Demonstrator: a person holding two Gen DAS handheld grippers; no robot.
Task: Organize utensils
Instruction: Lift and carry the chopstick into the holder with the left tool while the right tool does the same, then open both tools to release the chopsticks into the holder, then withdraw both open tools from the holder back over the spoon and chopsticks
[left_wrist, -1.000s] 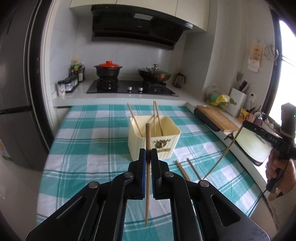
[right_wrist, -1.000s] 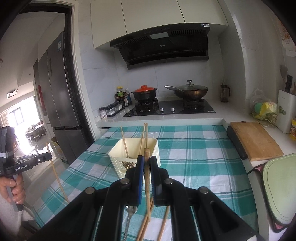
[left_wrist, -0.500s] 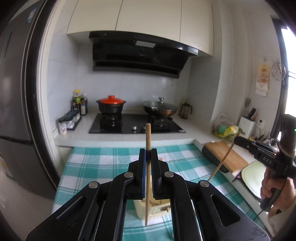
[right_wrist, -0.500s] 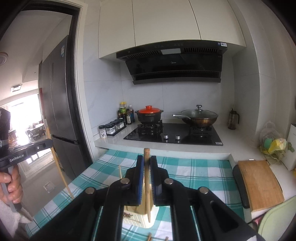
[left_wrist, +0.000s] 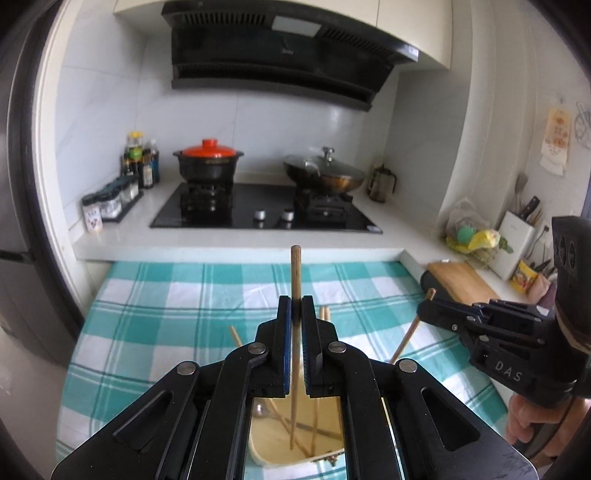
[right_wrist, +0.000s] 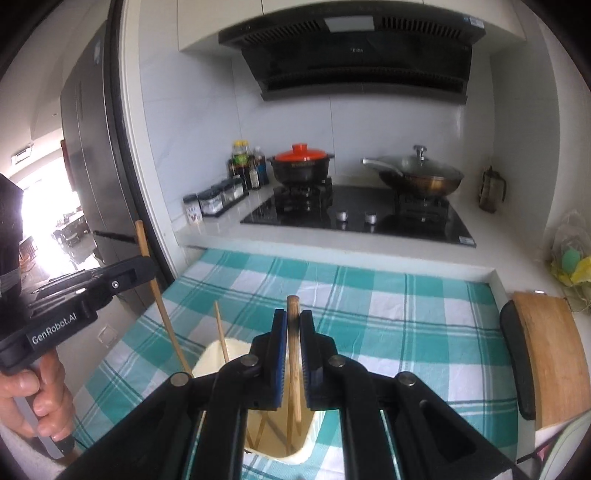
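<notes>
over the holder: both grippers hang above the cream utensil holder (right_wrist: 236, 350) on the checked tablecloth (right_wrist: 406, 314)
left jaws: left gripper (left_wrist: 294, 314) clamped tight on an upright chopstick (left_wrist: 295, 273), its tip down inside the holder
right jaws: right gripper (right_wrist: 292, 325) pinching its own chopstick (right_wrist: 293, 354), also dipping into the holder
hidden bits: holder mostly blocked by gripper bodies, contents hard to make out, just a few sticks
hands: a hand (right_wrist: 33, 398) on the left grip handle, low at the frame's edge
room: bare cloth all around, counter edge (right_wrist: 332, 254) beyond, cutting board (right_wrist: 554, 354) off right
</notes>
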